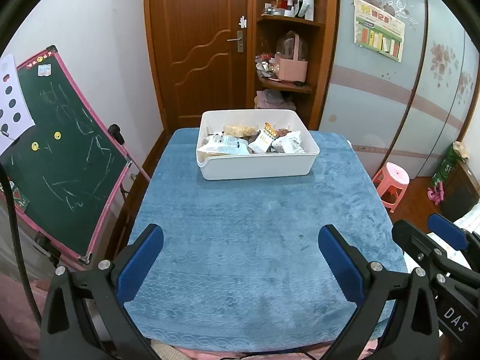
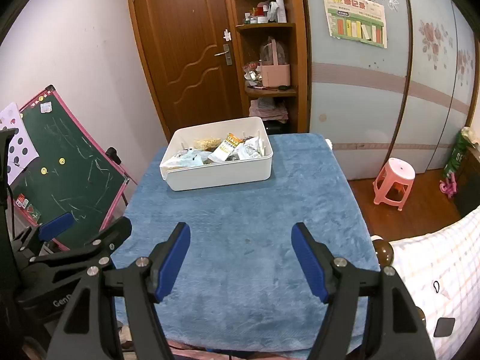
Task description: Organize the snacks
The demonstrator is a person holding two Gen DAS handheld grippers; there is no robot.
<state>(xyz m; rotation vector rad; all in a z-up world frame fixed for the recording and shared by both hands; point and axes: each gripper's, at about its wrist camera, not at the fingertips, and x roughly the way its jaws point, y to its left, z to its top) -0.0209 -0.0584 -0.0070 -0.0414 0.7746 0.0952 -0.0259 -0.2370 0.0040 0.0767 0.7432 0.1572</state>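
I held both tools low over the near edge of the table, which was covered with a blue towel (image 1: 240, 225). My left gripper (image 1: 240, 246) was released, its blue pads (image 1: 141, 258) spread wide with nothing between them. My right gripper (image 2: 241, 246) was likewise released and held nothing, its pads (image 2: 309, 258) apart over bare cloth. The two tools sat side by side: from the left wrist camera I could see the right one at the right edge, and from the right wrist camera the left one showed at the lower left.

The snacks (image 1: 255, 142) lay well away from both tools, at the far end of the table, all inside a white bin (image 1: 258, 166). The packets were heaped loosely: pale wrappers (image 2: 187, 159) at the left of the bin, an orange-and-white packet (image 1: 265, 139) tilted up near the middle, another white packet (image 1: 289, 144) at the right, and a clear bag of something yellowish (image 2: 207, 143) toward the far wall of the bin. The bin stood flat on the towel.

To the left of the table leaned a chalkboard (image 1: 60, 162) with a pink frame. Beyond the far end stood a wooden door (image 1: 195, 45), and to the right on the floor a pink stool (image 2: 394, 183).
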